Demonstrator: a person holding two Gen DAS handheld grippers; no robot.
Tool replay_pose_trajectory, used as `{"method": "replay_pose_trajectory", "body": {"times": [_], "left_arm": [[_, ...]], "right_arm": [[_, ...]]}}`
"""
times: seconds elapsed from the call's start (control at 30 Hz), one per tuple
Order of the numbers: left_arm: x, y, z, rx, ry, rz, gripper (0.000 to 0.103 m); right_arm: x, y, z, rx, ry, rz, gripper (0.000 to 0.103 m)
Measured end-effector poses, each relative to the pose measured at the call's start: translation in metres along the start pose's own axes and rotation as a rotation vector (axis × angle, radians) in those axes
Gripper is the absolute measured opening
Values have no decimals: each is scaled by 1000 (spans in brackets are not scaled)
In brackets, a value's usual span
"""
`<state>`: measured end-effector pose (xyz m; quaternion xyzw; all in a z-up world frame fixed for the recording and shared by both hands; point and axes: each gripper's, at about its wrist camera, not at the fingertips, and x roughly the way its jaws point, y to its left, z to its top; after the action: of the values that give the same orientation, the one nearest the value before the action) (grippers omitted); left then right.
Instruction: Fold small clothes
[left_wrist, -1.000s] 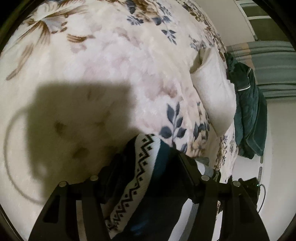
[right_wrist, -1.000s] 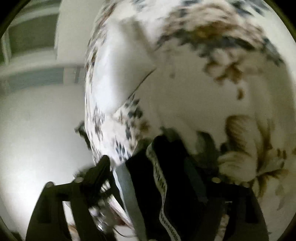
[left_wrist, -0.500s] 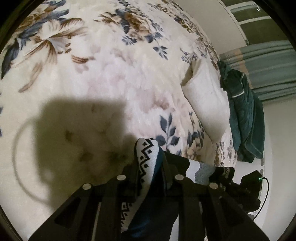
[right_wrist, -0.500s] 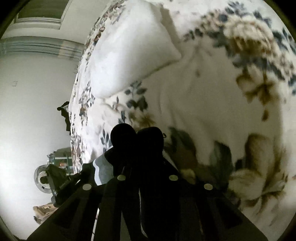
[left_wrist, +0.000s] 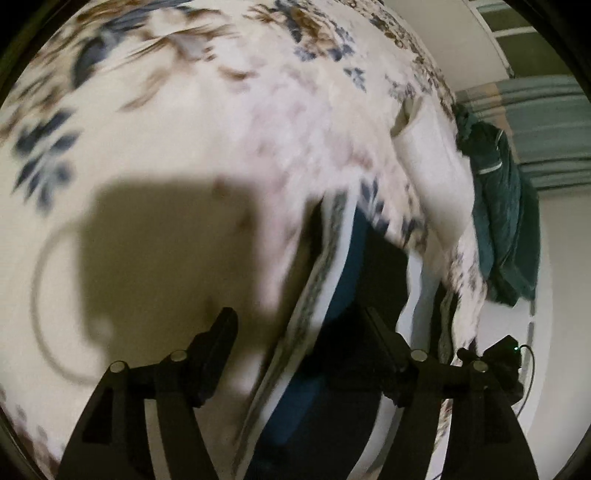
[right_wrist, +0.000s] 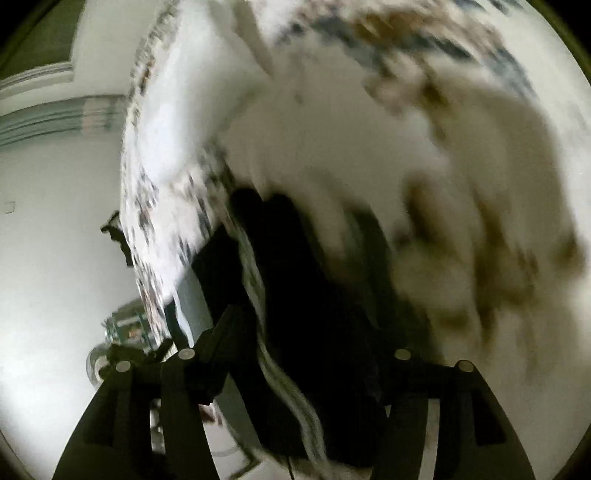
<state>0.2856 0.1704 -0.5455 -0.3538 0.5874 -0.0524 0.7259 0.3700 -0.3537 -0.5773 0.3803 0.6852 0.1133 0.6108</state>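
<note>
Two blurred fisheye views look along a pair of black two-finger grippers held over a bed.

Nearest in the left wrist view, the left gripper (left_wrist: 299, 332) has its jaws spread wide. A small dark navy knitted garment with a white patterned band (left_wrist: 332, 295) runs up between the fingers, lying against the right-hand finger and clear of the left one. It is not pinched.

Nearest in the right wrist view, the right gripper (right_wrist: 303, 332) is also spread wide. The same garment (right_wrist: 295, 288), nearly black here with a pale wavy stripe, fills the gap between the fingers; whether either pad touches it is unclear through the blur.

Under both lies the cream plush blanket printed with blue and brown flowers (left_wrist: 184, 129), carrying a large dark shadow. Further off, a plain cream pillow (left_wrist: 432, 166) rests near the bed's far edge. Beyond it, a dark teal garment (left_wrist: 506, 221) hangs by grey-green curtains (left_wrist: 546, 122).

Risks, as judgement: with both tools open, the knit is likely loose, so any fold could slump or spring apart on the soft pile. The strong motion blur suggests fast movement; an open finger could snag the fabric and drag it askew. Closing again might also catch blanket pile along with the knit.
</note>
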Motion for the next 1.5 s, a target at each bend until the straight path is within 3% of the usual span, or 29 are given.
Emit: {"method": "replay_pose_trajectory", "body": {"times": [0.13,0.17,0.2,0.27,0.37,0.43,0.5,0.57,0.6,0.63,0.7,0.87,0.9,0.93,0.97,1.03,1.07,1.1,1.23,1.3,1.37,1.4,1.43,1.5], "left_arm": [[0,-4,-39,56,31,103,66],[2,-5,-48,60,42,125,66],[4,-5,-57,59,49,137,66],[8,-8,-70,63,55,166,66],[11,-10,-80,47,46,170,66],[15,-12,-80,39,50,160,66],[16,-14,-77,36,52,167,66],[12,-17,-69,39,44,160,66],[9,-19,-63,46,26,157,66],[6,-19,-57,52,11,153,66],[7,-19,-36,51,-16,126,66],[40,-25,28,38,-2,24,66],[45,-28,38,42,-14,8,59],[48,-32,44,55,-33,-5,43],[50,-36,50,69,-41,-30,18],[53,-45,57,96,-38,-18,18],[52,-48,58,113,-47,-17,18],[51,-47,58,117,-48,-15,18],[46,-35,56,81,-51,-41,18],[46,-35,55,65,-38,-44,20],[43,-33,53,38,-9,-50,24],[39,-31,52,27,-3,-52,30],[34,-29,49,16,2,-49,35],[20,-22,37,-7,-2,-65,58]], "right_arm": [[10,-19,-43,5,66,-13,58],[12,-19,-50,-7,55,-10,47],[13,-17,-58,-22,42,-32,11],[9,-16,-70,-7,8,-42,7],[-15,-17,-78,10,-117,-106,5],[-10,-27,-76,26,-74,-142,6],[8,-30,-72,6,33,-184,6],[8,-23,-62,-11,54,-198,14],[2,-17,-55,-19,36,-202,24],[-5,-13,-48,-23,7,-199,40],[-21,-3,-29,-33,-87,-155,57],[-17,18,34,-67,-177,-71,57],[-11,21,47,-64,-179,-54,57],[-4,26,56,-65,-174,-51,57],[5,29,67,-70,-158,-45,57],[23,40,77,-87,-134,-19,56],[28,43,81,-98,-125,-7,49],[29,42,86,-111,-123,-43,15],[30,38,91,-85,-186,-77,9],[32,39,91,-89,-175,-87,9],[31,40,89,-79,-127,-64,12],[28,38,85,-66,-107,-53,21],[24,36,81,-57,-90,-45,41],[8,30,62,-43,-74,-25,60]]}}
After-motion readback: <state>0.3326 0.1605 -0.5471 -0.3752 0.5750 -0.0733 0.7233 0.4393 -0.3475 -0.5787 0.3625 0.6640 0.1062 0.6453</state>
